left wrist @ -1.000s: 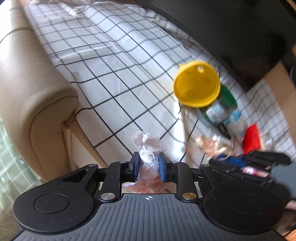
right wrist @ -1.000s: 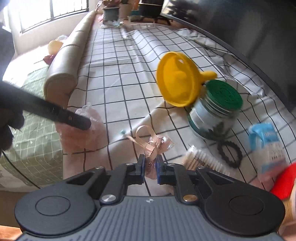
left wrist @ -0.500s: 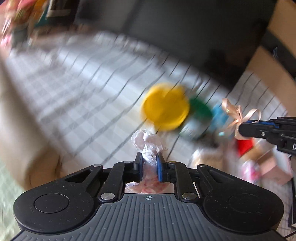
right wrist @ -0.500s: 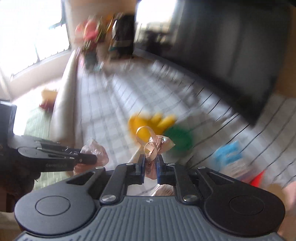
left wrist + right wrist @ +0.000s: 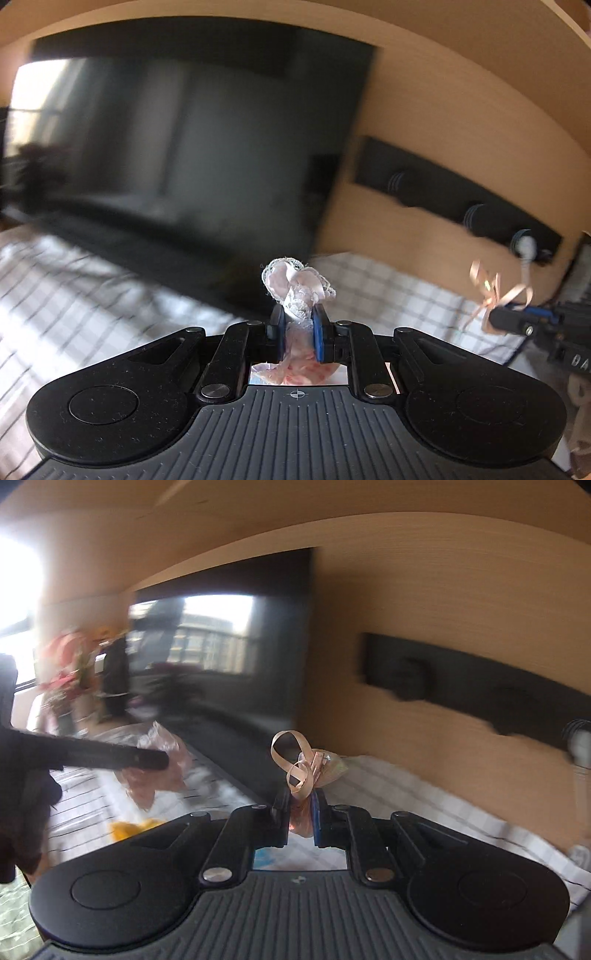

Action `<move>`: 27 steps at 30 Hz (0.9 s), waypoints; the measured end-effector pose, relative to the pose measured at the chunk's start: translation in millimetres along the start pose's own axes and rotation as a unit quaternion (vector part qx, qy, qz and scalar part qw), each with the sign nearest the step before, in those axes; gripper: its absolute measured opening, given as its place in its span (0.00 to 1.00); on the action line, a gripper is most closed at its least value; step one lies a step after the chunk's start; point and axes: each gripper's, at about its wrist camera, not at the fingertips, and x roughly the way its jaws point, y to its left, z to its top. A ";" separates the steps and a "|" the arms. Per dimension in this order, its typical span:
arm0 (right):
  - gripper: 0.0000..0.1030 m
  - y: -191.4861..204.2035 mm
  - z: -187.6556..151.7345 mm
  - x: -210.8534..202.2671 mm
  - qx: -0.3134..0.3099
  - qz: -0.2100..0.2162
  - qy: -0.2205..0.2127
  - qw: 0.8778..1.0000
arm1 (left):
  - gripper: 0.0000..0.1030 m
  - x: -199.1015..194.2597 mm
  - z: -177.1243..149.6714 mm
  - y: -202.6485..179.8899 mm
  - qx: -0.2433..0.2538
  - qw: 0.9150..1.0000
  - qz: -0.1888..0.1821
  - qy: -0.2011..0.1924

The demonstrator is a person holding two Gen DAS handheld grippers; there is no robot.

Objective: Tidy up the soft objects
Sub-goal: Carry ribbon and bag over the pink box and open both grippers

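My left gripper (image 5: 298, 315) is shut on a pink lace-trimmed cloth in a clear bag (image 5: 295, 284), held up in the air; the bag's lower part hangs behind the jaws. In the right wrist view the left gripper (image 5: 160, 762) enters from the left with that pink bag (image 5: 166, 775) hanging from it. A peach ribbon bow in a small clear packet (image 5: 306, 766) sticks up out of my right gripper (image 5: 300, 800), which is shut on it. The left wrist view has the right gripper (image 5: 496, 319) at its right edge, the ribbon bow (image 5: 487, 291) above its tip.
A large black screen (image 5: 184, 147) and a wooden wall (image 5: 461, 129) with a black hook rail (image 5: 461, 206) stand ahead. The checked cloth (image 5: 388, 288) lies below. A bit of the yellow funnel (image 5: 129, 827) shows low left, with blurred flowers (image 5: 66, 664) beyond.
Both grippers have risen and tipped upward with their loads. The funnel, jar and other things on the cloth have dropped out of view; the screen and wall now fill both views.
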 end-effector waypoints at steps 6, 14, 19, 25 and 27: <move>0.11 -64.8 -32.9 -13.3 0.047 -0.087 -0.002 0.995 | 0.17 65.1 10.1 -76.8 0.030 0.996 -0.077 0.035; 0.11 -131.5 -97.0 -9.3 0.124 -0.147 0.029 0.981 | 0.18 152.9 -38.5 -169.7 0.066 0.974 -0.161 0.142; 0.11 -166.6 -132.3 9.1 0.187 -0.149 0.062 0.969 | 0.22 210.6 -88.4 -182.8 0.023 0.947 -0.206 0.246; 0.12 -174.2 -143.1 21.6 0.208 -0.139 0.078 0.965 | 0.24 228.7 -144.5 -202.5 0.076 0.921 -0.219 0.312; 0.14 -171.3 -145.3 25.8 0.212 -0.129 0.084 0.965 | 0.24 225.1 -149.9 -212.1 0.142 0.931 -0.174 0.289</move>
